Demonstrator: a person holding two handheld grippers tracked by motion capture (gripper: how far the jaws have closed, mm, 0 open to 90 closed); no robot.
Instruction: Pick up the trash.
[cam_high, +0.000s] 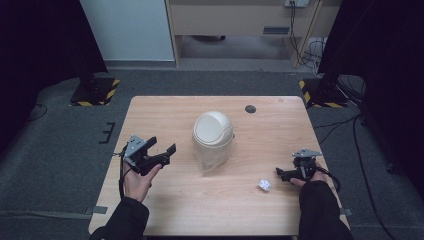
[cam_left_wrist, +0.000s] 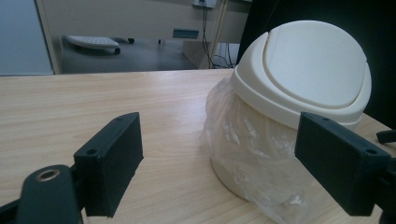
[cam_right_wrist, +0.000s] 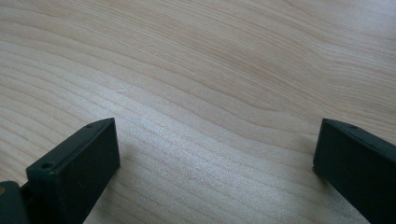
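Observation:
A small cream bin (cam_high: 213, 131) with a domed swing lid and a clear plastic liner stands at the middle of the wooden table (cam_high: 165, 110). A crumpled white paper ball (cam_high: 264, 184) lies near the front right. My left gripper (cam_high: 162, 145) is held just left of the bin, open, jaws pointing toward it. In the left gripper view the bin (cam_left_wrist: 299, 88) stands close ahead and to the right, beyond the open left gripper (cam_left_wrist: 229, 163). My right gripper (cam_high: 281, 174) sits low at the right edge, just right of the paper ball. The right gripper (cam_right_wrist: 215, 163) is open over bare wood.
A black round grommet (cam_high: 250, 109) is set in the table near its far edge. Black stands with yellow-striped bases (cam_high: 95, 90) flank the table on the grey floor. Cables (cam_high: 345, 125) run along the floor to the right.

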